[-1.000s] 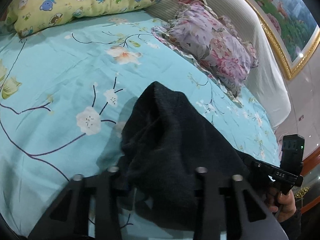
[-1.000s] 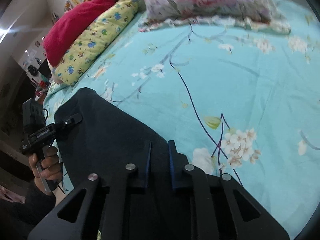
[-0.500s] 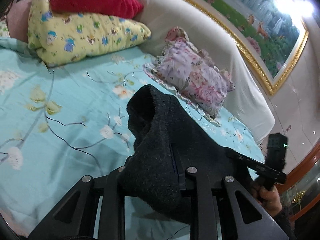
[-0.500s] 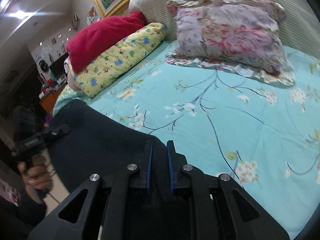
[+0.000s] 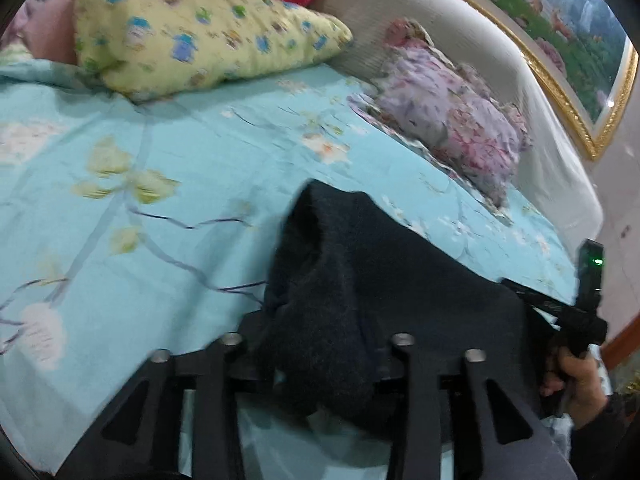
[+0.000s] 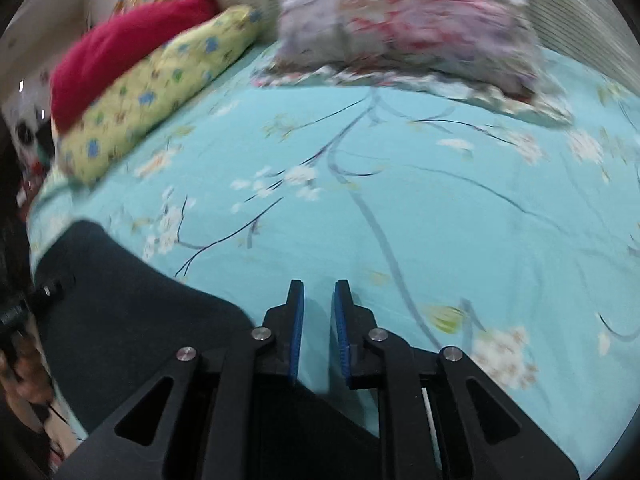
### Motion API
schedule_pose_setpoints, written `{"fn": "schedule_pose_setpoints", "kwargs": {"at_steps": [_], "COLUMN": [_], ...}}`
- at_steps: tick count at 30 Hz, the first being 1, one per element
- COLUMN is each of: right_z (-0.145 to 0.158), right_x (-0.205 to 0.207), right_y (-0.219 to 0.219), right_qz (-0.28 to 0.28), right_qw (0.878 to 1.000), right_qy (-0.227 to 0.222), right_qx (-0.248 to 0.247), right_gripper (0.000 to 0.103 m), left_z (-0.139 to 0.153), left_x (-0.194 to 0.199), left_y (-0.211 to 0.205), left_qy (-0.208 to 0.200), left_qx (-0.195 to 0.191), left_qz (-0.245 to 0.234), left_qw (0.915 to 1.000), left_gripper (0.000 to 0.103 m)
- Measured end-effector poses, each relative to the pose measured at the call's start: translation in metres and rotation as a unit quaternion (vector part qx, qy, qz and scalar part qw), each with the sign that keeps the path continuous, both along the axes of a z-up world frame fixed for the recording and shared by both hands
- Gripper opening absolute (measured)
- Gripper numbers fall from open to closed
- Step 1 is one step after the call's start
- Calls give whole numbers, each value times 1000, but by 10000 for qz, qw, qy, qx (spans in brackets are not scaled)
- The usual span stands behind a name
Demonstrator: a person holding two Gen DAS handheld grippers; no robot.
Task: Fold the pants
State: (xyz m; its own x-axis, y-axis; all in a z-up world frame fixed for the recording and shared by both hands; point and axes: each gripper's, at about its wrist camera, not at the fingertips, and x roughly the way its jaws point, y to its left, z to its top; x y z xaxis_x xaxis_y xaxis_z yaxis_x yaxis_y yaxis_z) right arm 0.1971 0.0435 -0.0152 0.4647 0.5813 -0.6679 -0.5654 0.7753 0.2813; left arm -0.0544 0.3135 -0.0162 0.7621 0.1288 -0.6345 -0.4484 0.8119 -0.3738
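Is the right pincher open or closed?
Open. The right gripper shows the turquoise flowered bedsheet through the gap between its blue-padded jaws, holding nothing.

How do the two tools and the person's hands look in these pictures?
Both tools are matte black, with triangular cut-outs and silver bolts. The right tool has blue ribbed pads. On the left tool cloth hides the pads. A green light glows on the other tool's handle. The bare hand wears a dark sleeve.

Black tongs (image 6: 319,320), blue pads (image 6: 298,320), silver screws, dark sleeve.
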Motion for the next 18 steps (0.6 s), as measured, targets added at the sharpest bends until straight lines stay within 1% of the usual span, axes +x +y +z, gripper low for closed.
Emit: {"fn": "schedule_pose_setpoints", "kwargs": {"at_steps": [1, 2, 4, 5, 7, 8, 10, 13, 16, 18], "right_z": [2, 4, 11, 15, 24, 28, 34, 41, 45, 45], "right_x": [-2, -4, -13, -19, -34, -43, -57, -87, -106, -119], "right_y": [-8, -16, -35, -44, -64, -73, -87, -112, -131, -149], "right_qz": [-83, -145, -225, -281, -400, -424, -474, -563, -678, -830], "right_qw": [10000, 9999, 9994, 9990, 9975, 9966, 9953, 9933, 9907, 9880], "right_qy": [-16, -23, -23, -36, -37, -44, -48, -148, -218, -225], "right_qx": [16, 70, 270, 348, 583, 707, 840, 994, 1162, 1285], "right_gripper": [17, 17, 17, 17, 17, 17, 17, 17, 17, 18], "left_z": [2, 3, 5, 9, 21, 29, 46, 63, 75, 80], "left_x": [-6, -12, -20, -23, -32, -38, -49, -48, -35, -23], "left_y": [0, 2, 6, 6, 4, 3, 2, -6, -25, -46], "left_qy": [4, -10, -37, -7, 11, -69, -339, -494, -520, -523], "left_qx": [135, 173, 91, 142, 378, 437, 388, 329, 378, 432], "left_qz": [143, 211, 258, 358, 628, 752, 850, 670, 301, -7], "left_qw": [9998, 9996, 9996, 9993, 9973, 9962, 9950, 9960, 9975, 9977], "left_gripper": [53, 54, 54, 54, 52, 52, 52, 52, 52, 52]}}
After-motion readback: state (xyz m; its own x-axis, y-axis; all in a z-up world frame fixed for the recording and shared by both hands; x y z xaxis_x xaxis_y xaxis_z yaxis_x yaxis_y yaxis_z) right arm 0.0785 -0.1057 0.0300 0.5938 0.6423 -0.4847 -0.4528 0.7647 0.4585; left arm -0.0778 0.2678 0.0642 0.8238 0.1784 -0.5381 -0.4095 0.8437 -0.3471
